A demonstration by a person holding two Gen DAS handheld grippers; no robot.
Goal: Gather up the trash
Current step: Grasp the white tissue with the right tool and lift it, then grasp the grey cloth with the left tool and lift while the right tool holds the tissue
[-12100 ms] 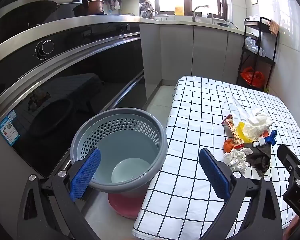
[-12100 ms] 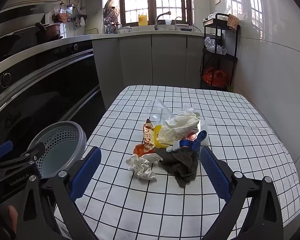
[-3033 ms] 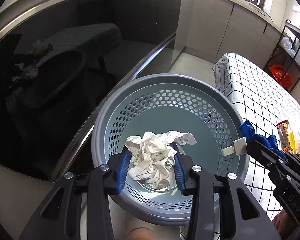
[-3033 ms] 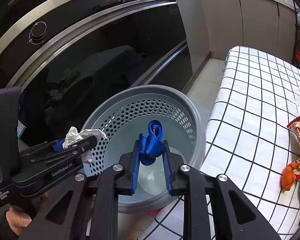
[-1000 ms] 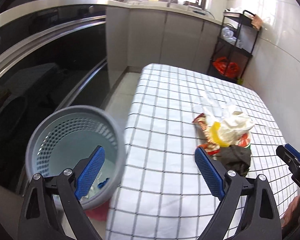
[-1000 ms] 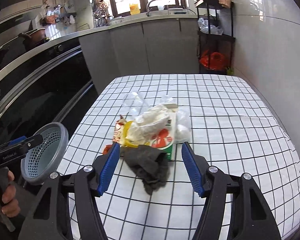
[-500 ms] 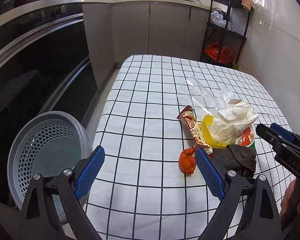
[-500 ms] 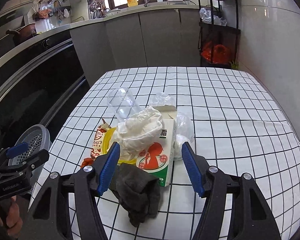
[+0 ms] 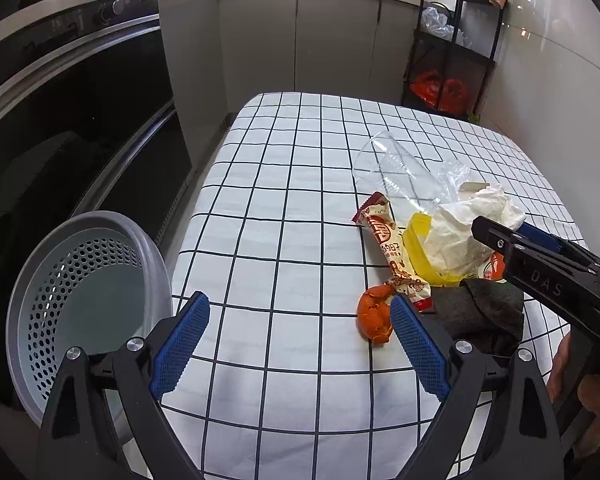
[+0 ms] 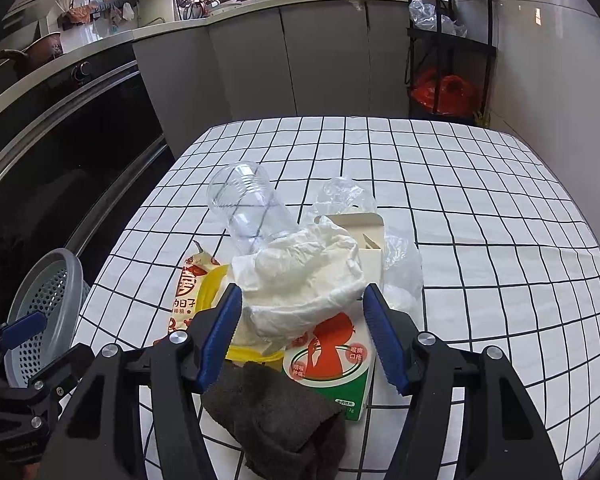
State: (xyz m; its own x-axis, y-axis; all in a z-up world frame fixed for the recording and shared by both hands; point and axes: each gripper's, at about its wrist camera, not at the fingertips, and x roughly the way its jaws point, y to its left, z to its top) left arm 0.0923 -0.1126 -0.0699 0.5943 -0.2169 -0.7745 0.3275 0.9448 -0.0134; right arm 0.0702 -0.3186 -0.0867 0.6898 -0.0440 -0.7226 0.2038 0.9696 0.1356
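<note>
Grey perforated plastic basket (image 9: 88, 304) beside table; collection incomplete.
Left gripper (image 9: 300, 344) and right gripper (image 10: 302, 332) both gape empty; the trash pile (image 10: 300, 292), including orange peel (image 9: 374, 318) and dark cloth (image 10: 276, 420), remains on the checked tablecloth (image 9: 292, 184).

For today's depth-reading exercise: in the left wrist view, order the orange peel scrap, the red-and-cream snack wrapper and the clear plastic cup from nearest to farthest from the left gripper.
1. Orange peel scrap, beside the left gripper's right finger.
2. Red-and-cream snack wrapper, just beyond it.
3. Clear plastic cup, on its side, farthest back.
</note>
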